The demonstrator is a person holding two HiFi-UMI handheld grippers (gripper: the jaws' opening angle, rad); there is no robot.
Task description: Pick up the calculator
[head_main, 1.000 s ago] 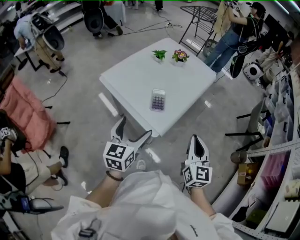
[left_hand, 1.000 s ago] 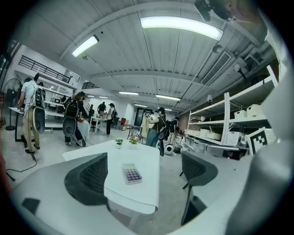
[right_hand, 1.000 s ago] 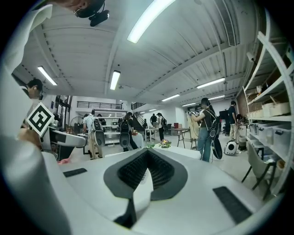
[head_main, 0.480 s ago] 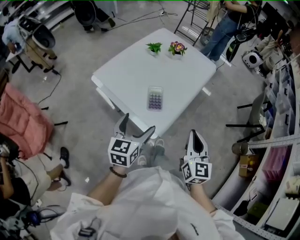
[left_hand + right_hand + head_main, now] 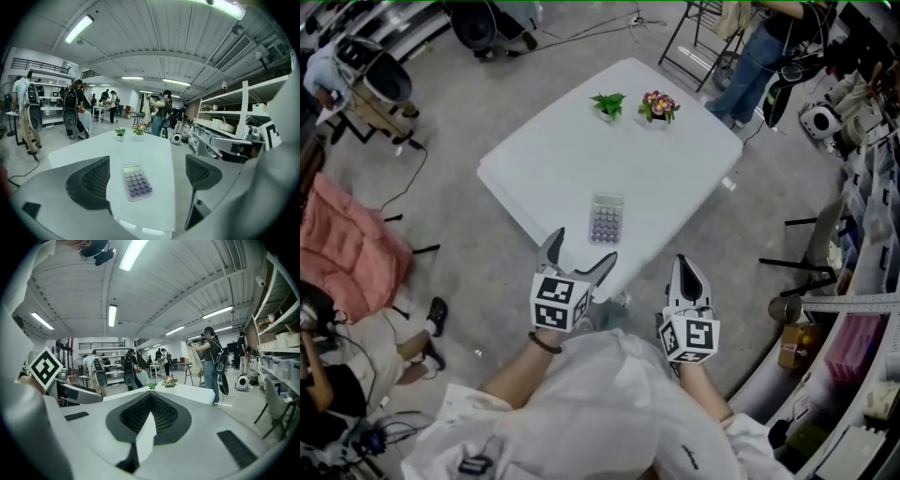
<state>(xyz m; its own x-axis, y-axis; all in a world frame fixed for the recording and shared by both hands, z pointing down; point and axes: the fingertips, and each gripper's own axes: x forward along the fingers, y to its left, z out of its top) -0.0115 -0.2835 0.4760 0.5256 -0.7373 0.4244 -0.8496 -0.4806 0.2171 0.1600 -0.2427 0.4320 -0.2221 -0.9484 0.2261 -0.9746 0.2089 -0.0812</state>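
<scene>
A small calculator [image 5: 607, 219] with purple keys lies flat near the front edge of the white table [image 5: 562, 159]. In the left gripper view the calculator [image 5: 136, 181] sits between and beyond the two jaws. My left gripper [image 5: 578, 253] is open, held just short of the table's near edge, with nothing between its fingers. My right gripper [image 5: 686, 272] is shut and empty, off the table to the right of the near corner. In the right gripper view the pressed-together fingers [image 5: 149, 414] fill the frame and hide the calculator.
Two small potted plants [image 5: 608, 104] [image 5: 657, 106] stand at the table's far side. A person [image 5: 764, 47] stands by a rack past the far right corner. Shelving [image 5: 872, 225] runs along the right. Pink cloth [image 5: 342, 239] and seated people are at the left.
The table and calculator have come closer to both grippers as I stepped forward. The left gripper now reaches the table's near edge. Jaw states are unchanged.
</scene>
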